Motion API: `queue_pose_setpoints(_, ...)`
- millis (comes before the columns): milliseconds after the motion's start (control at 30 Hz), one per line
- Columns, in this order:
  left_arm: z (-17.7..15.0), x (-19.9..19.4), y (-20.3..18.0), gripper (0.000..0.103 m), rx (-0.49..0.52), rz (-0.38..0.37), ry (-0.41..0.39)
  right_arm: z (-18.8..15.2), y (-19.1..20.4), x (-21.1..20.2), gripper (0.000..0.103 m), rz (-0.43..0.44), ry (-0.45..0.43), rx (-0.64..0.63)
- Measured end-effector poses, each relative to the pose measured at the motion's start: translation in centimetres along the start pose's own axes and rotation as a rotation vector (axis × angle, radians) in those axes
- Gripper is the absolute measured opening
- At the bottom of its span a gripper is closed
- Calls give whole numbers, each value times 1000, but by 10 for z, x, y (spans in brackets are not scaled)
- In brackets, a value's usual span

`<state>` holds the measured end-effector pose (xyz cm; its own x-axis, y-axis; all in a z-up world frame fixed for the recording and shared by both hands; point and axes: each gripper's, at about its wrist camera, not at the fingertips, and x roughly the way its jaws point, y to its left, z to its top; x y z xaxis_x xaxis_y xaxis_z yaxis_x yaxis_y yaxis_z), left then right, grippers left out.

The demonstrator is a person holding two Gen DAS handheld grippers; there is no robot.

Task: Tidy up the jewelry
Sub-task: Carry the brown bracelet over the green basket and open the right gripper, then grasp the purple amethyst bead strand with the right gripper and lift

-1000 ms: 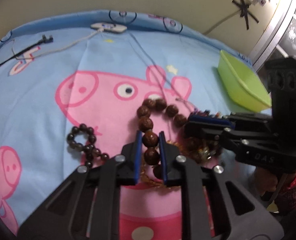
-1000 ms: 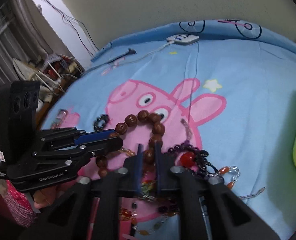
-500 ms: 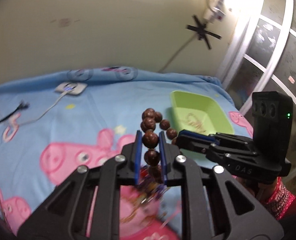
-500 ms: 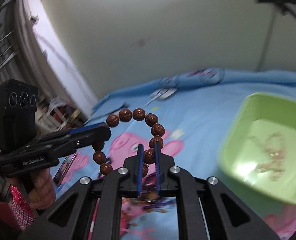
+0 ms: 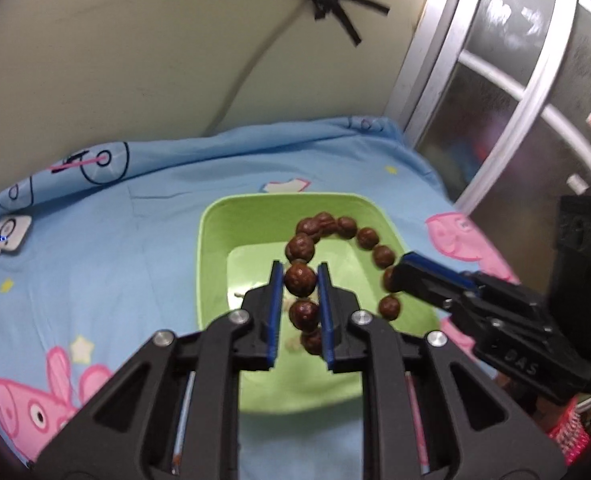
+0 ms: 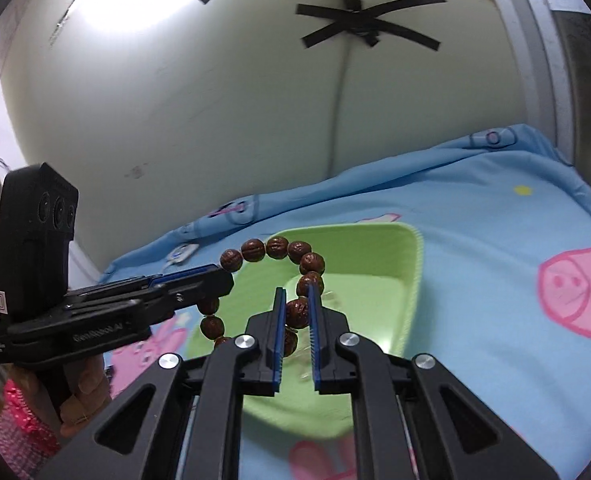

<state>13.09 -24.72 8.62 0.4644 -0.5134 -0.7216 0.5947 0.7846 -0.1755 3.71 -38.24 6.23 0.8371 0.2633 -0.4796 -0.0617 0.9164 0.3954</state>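
A bracelet of big brown wrinkled beads point(image 5: 327, 226) point(image 6: 277, 247) hangs in the air over a lime-green tray point(image 5: 215, 240) point(image 6: 413, 280) on the blue pig-print bedsheet. My left gripper point(image 5: 300, 276) has one bead filling the gap between its blue pads, and its jaws are opening. It also shows at the left of the right wrist view point(image 6: 215, 280). My right gripper point(image 6: 295, 300) is shut on the other side of the loop and reaches in from the right in the left wrist view point(image 5: 403, 268). Small pale items lie on the tray floor, blurred.
A white charger puck point(image 5: 10, 232) with its cable lies on the sheet at far left. The cream wall rises just behind the bed, and a window frame point(image 5: 447, 80) stands to the right. A hand point(image 6: 83, 392) holds the left gripper's handle.
Both grippers lifted the bead bracelet off the jewelry pile and carried it right, over the green tray. The pile and the dark small-bead bracelet have left the view.
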Motion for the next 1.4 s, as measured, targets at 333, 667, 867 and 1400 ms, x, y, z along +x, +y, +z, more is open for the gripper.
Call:
queue_pose_setpoints(333, -23, -102, 58, 36, -93, 156, -211, 2, 1, -47, 14, 164, -240, 62)
queue_pose_setpoints(667, -140, -139, 133, 36, -235, 298, -84, -59, 80, 10, 17, 266, 105, -136)
queue_pose_setpoints(867, -186, -148, 151, 36, -298, 291, -40, -99, 115, 39, 17, 255, 301, -243)
queue_pose_setpoints(1400, -204, -137, 127, 36, -189, 192, -28, -99, 175, 81, 0, 155, 385, -473)
